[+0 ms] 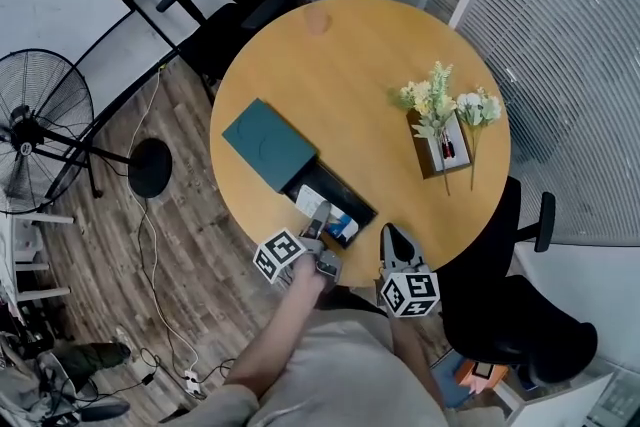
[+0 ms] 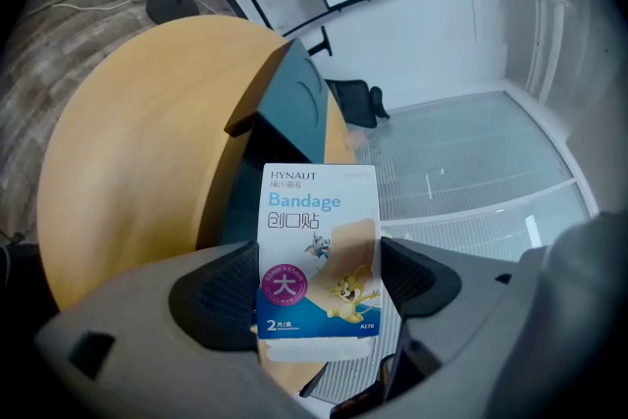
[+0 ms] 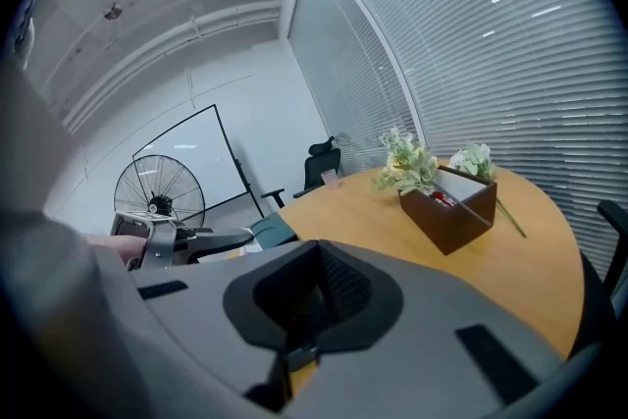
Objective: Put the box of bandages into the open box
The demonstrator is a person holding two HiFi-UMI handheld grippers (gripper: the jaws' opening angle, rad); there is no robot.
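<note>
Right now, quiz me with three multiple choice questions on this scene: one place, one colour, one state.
1. Where is the bandage box?
A on the floor
B between the left gripper's jaws
C on a chair

2. What colour is the lid of the open box?
A teal
B red
C white

3. How do the right gripper's jaws stand?
A wide apart
B clamped on a pen
C shut, empty

Answers:
1 B: the jaws press on both its sides.
2 A: the head view shows it teal.
3 C: the jaws meet with nothing between.
</note>
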